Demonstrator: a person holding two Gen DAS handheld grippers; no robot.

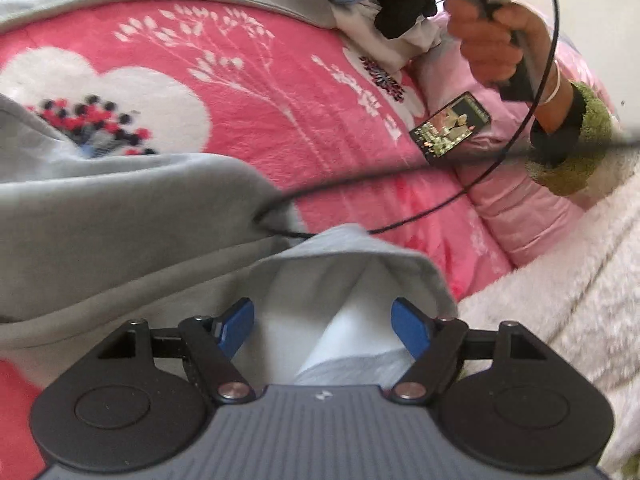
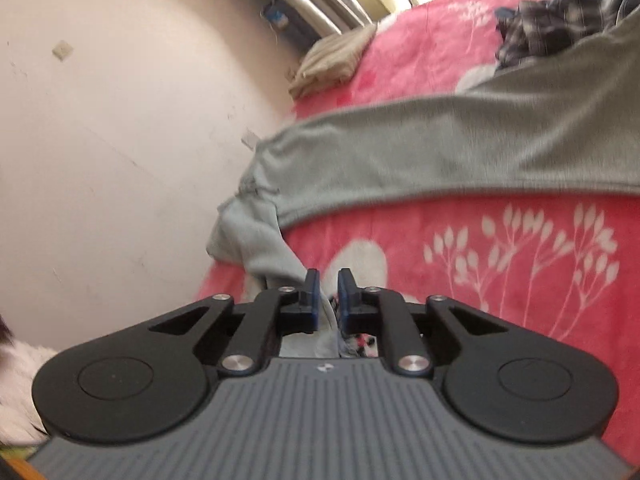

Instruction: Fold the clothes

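Observation:
A grey garment (image 1: 120, 216) lies spread over a pink flowered blanket (image 1: 280, 100). My left gripper (image 1: 324, 328) is open, its blue pads (image 1: 236, 326) wide apart. A folded grey end with a pale inside (image 1: 340, 276) sits between and just beyond them, untouched. In the right wrist view the same grey garment (image 2: 440, 148) stretches across the bed. A twisted strip of it (image 2: 260, 240) runs down into my right gripper (image 2: 329, 298), whose jaws are nearly together and pinch the cloth. A hand (image 1: 488, 40) holds that gripper's handle at the upper right of the left wrist view.
A phone (image 1: 450, 128) with a lit screen lies on a pale pink quilt (image 1: 520, 208). A black cable (image 1: 400, 176) crosses the bed. Dark and plaid clothes (image 2: 560, 28) are piled at the far side. A plain wall (image 2: 120, 120) stands left of the bed, and a white fleecy cover (image 1: 560, 320) lies right.

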